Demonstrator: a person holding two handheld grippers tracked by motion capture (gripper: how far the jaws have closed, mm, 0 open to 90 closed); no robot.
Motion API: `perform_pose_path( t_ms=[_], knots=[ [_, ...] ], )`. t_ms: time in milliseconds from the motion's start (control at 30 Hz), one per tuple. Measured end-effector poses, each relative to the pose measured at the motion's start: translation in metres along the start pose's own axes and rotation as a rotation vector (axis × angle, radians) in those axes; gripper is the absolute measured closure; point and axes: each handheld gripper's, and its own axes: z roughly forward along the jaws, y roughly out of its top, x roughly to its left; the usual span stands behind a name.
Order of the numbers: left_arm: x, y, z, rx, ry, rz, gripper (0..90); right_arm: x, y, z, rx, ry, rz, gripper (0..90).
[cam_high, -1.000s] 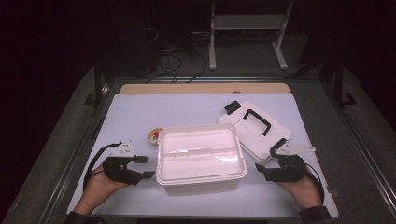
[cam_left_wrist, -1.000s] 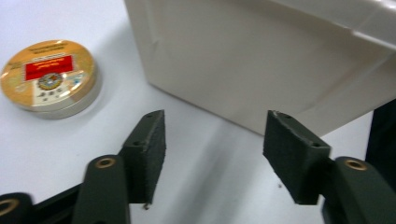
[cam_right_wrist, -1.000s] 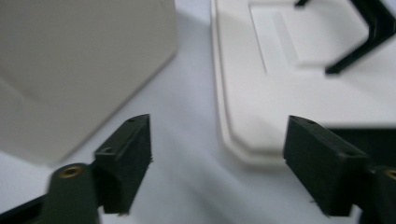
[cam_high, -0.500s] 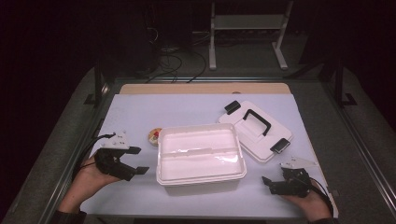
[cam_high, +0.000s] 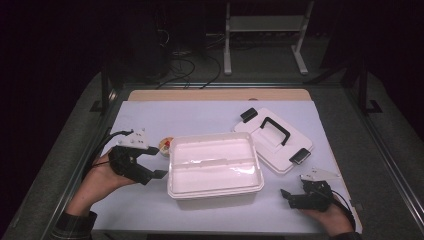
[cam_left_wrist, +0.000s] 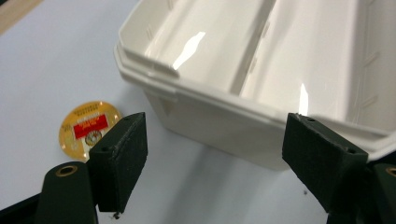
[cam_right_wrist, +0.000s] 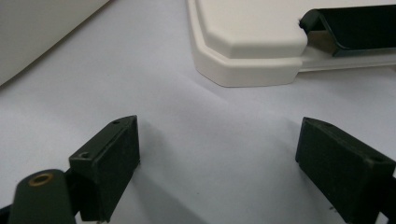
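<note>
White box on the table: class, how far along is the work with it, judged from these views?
Done: the lid is off and lies right of the open, empty white box. In hand: nothing; left gripper and right gripper flank the box, jaws open. Left: the small round item lies outside the box, and the lid remains off.

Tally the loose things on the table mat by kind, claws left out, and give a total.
White plastic two-compartment box: 1
White plastic lid with black handle and clips: 1
Small round gold-and-red disc: 1
Total: 3
</note>
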Motion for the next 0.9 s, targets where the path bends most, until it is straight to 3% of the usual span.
perform_pose_path(
  t_ms=[300, 467, 900],
  knots=[
    [0.002, 0.025, 0.007, 0.007, -0.028, 0.042, 21.2, 0.000, 0.000, 0.000, 0.001, 0.002, 0.001, 12.9],
    [0.001, 0.044, 0.018, 0.038, -0.072, 0.076, 21.7, 0.000, 0.000, 0.000, 0.000, 0.002, 0.000, 13.0],
    [-0.004, 0.081, 0.046, 0.101, -0.104, 0.137, 25.0, 0.000, 0.000, 0.000, 0.000, 0.000, 0.001, 13.0]
  ],
)
